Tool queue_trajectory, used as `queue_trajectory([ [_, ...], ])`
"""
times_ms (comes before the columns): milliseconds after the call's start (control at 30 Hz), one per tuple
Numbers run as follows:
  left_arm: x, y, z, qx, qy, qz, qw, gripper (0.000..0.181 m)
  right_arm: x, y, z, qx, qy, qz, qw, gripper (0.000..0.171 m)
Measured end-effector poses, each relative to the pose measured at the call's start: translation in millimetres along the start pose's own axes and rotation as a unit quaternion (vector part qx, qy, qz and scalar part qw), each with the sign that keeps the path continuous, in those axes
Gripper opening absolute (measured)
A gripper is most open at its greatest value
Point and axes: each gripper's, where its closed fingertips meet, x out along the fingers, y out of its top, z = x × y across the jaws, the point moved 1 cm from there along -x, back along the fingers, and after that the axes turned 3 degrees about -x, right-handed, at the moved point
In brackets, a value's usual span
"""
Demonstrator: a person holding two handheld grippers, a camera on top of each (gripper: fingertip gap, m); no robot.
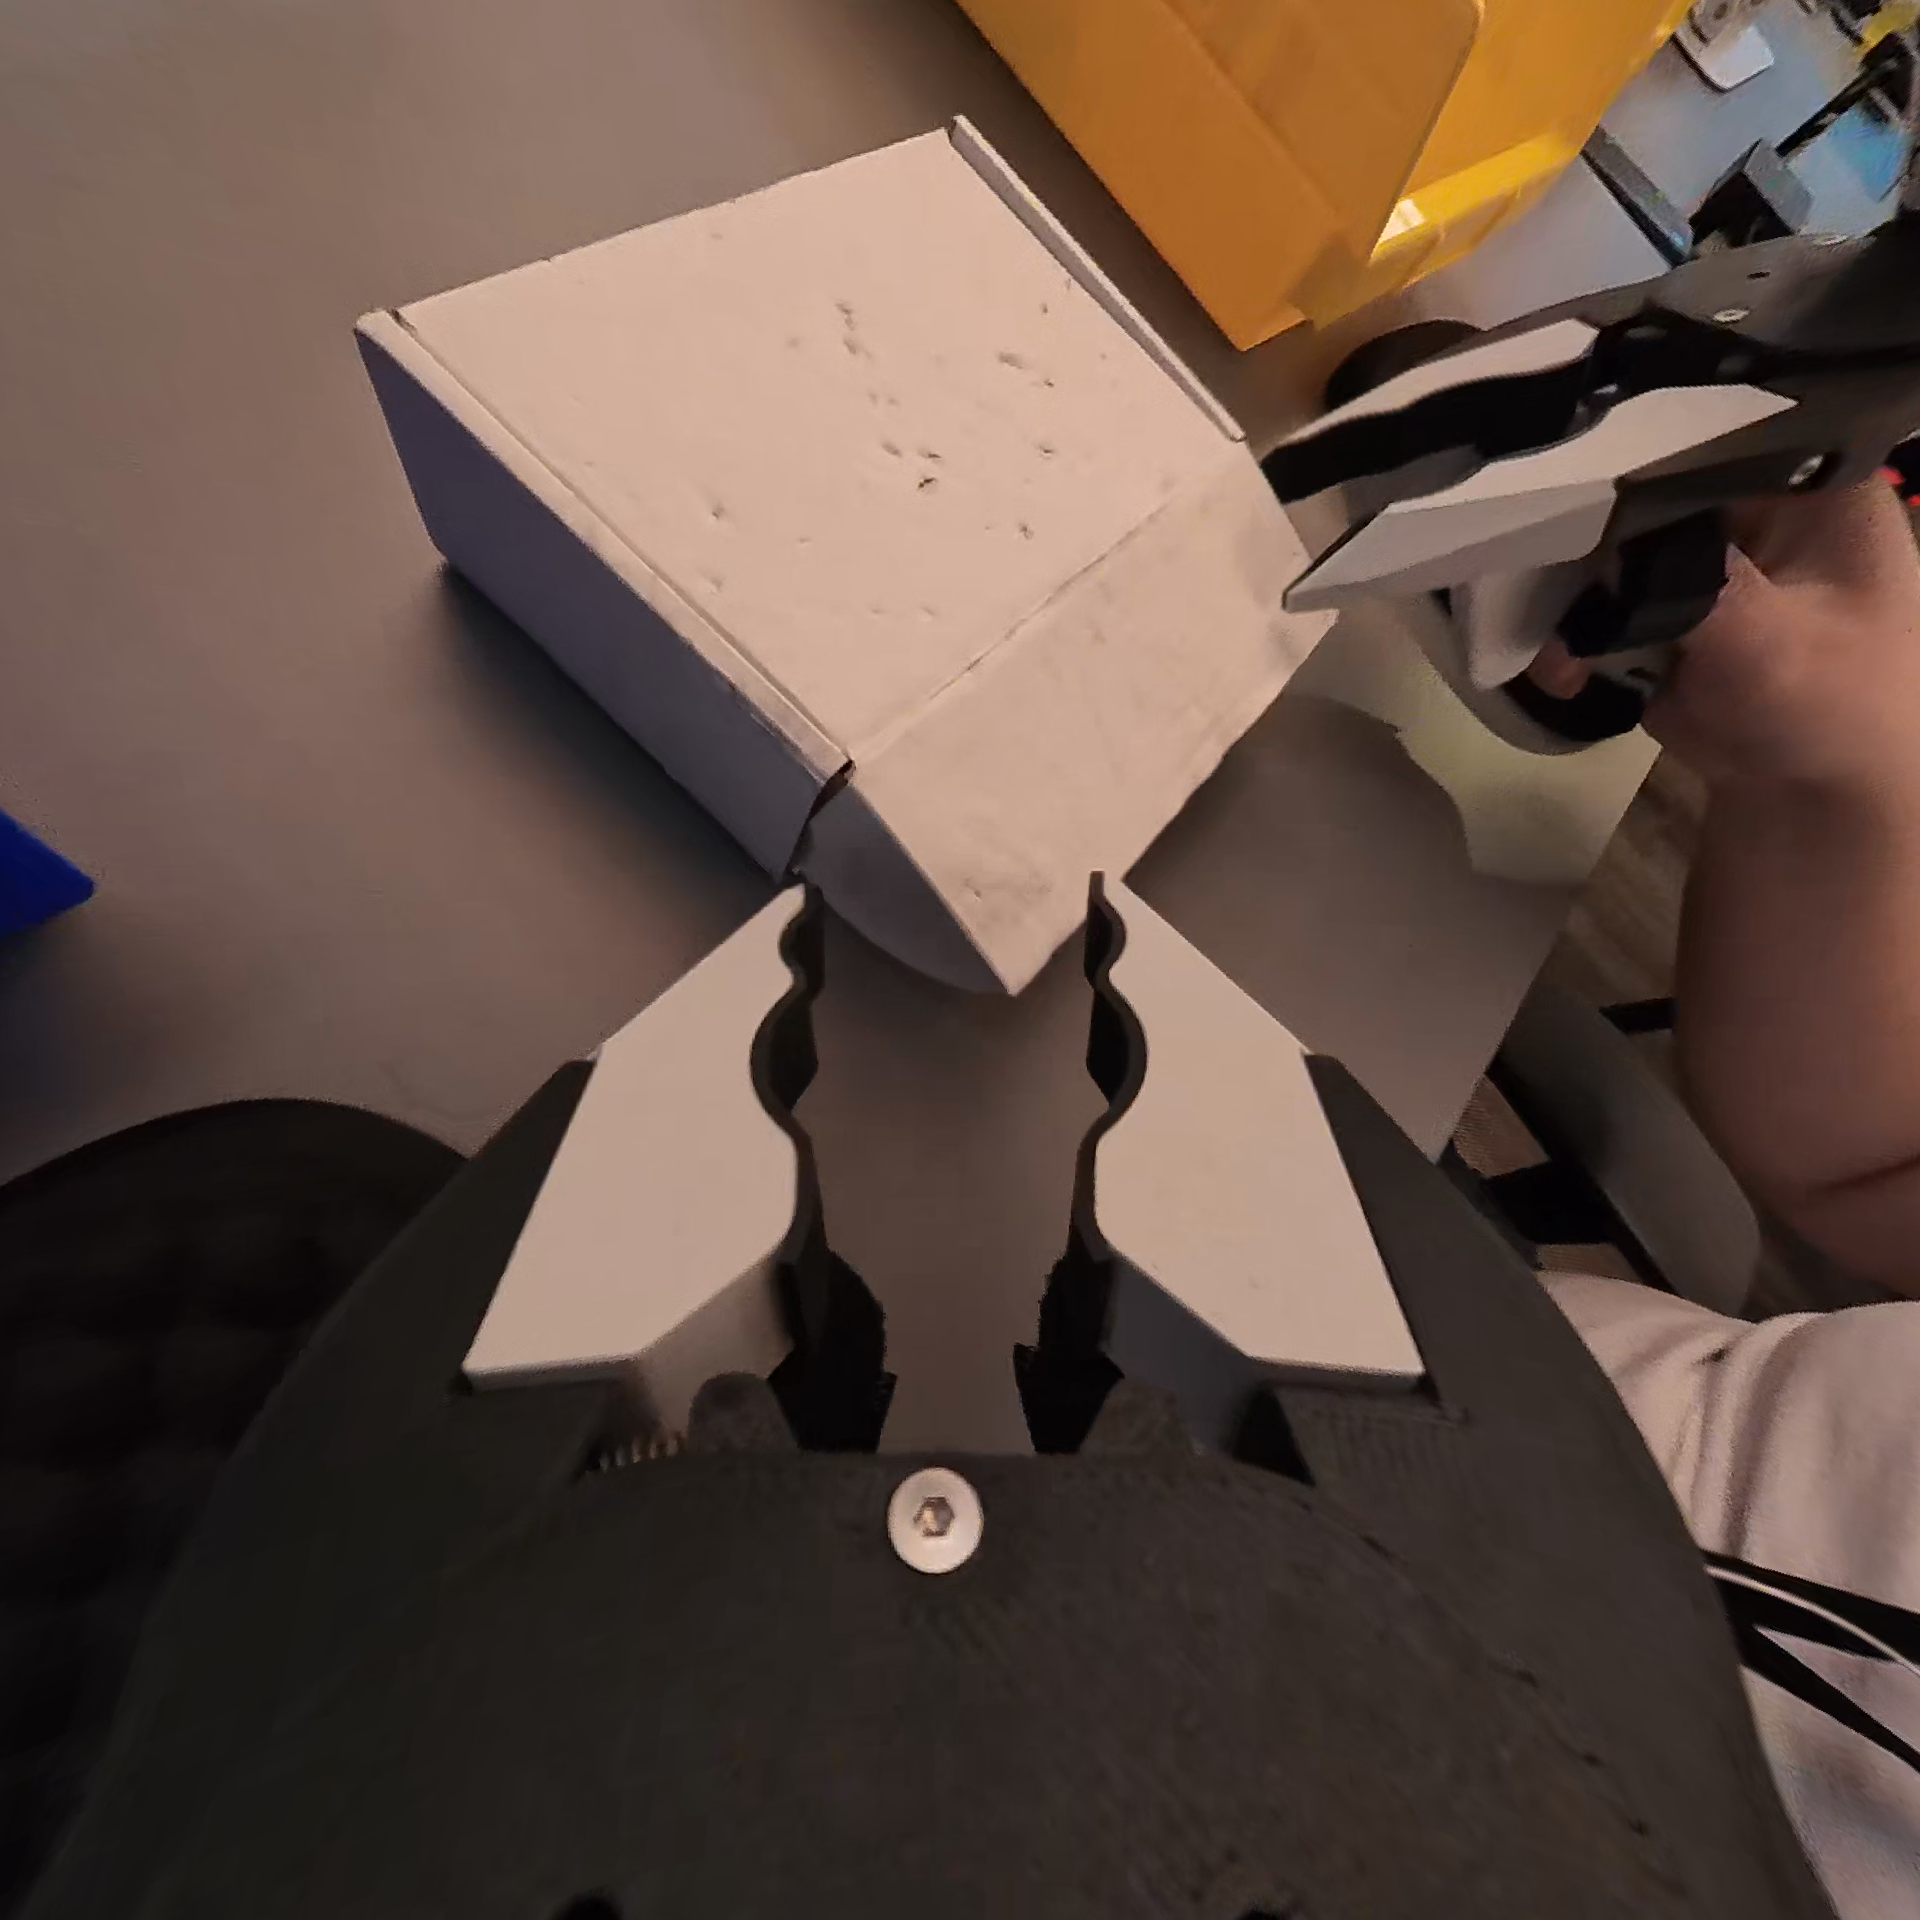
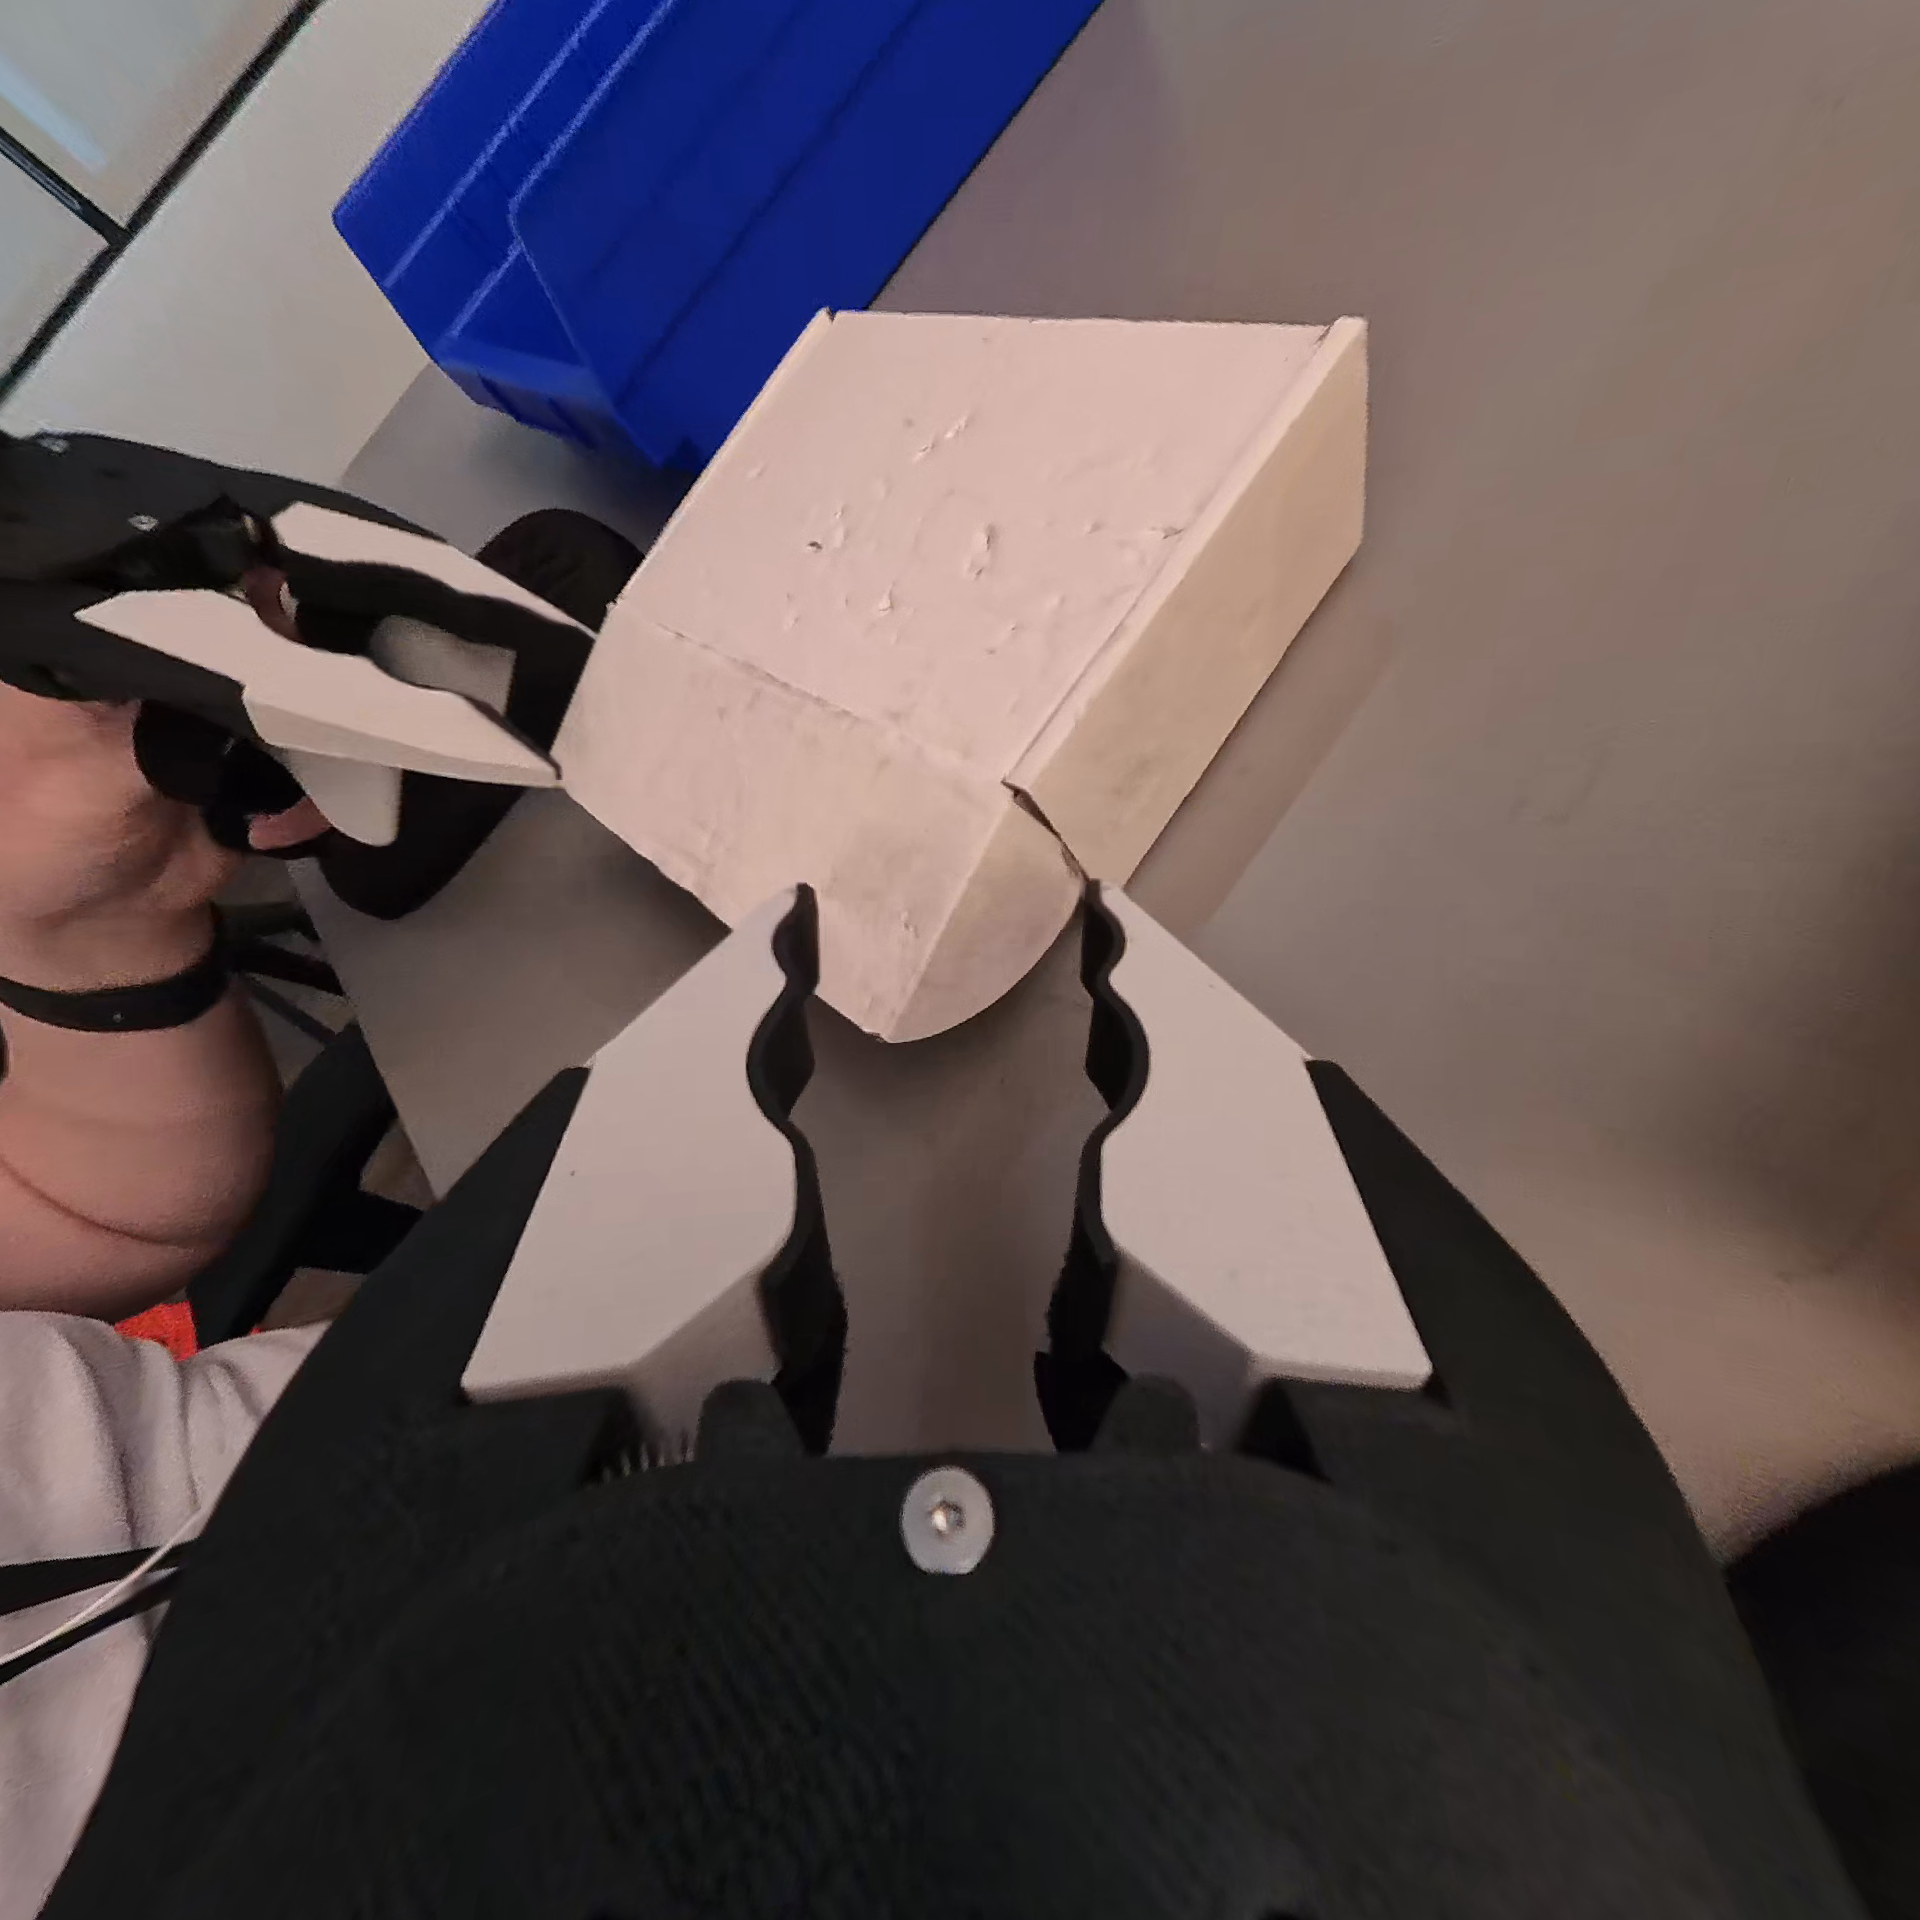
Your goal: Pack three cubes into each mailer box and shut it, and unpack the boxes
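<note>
A white cardboard mailer box (image 1: 790, 478) lies on the grey table with its lid down over the top; it also shows in the right wrist view (image 2: 966, 582). Its front flap (image 1: 1049, 769) sticks out toward me with rounded side tabs. My left gripper (image 1: 951, 894) is open, its tips at the flap's left corner. My right gripper (image 2: 945, 904) is open, its tips on either side of the flap's right corner (image 2: 935, 956). Each gripper shows in the other's view, the right one (image 1: 1288, 540) and the left one (image 2: 566, 707), both at the flap's ends. No cubes are visible.
A yellow bin (image 1: 1299, 135) stands beyond the box on the right side. A blue bin (image 2: 675, 208) stands on the left side, its corner showing in the left wrist view (image 1: 36, 883). The table's front edge (image 1: 1538, 935) is close by. A person's hands hold both grippers.
</note>
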Motion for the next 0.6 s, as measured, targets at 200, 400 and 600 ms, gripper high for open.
queue_trajectory([
  [200,13,3,-3,0.025,0.013,-0.006,1.000,0.050,6,-5,-4,-0.015,0.006,-0.019,1.000,0.044],
  [400,14,4,-4,0.037,0.015,-0.012,0.999,0.050,6,-5,-4,-0.029,-0.003,-0.030,0.999,0.045],
  [600,23,3,-12,0.067,0.037,-0.019,0.997,0.048,14,-8,5,-0.061,-0.009,-0.034,0.997,0.045],
])
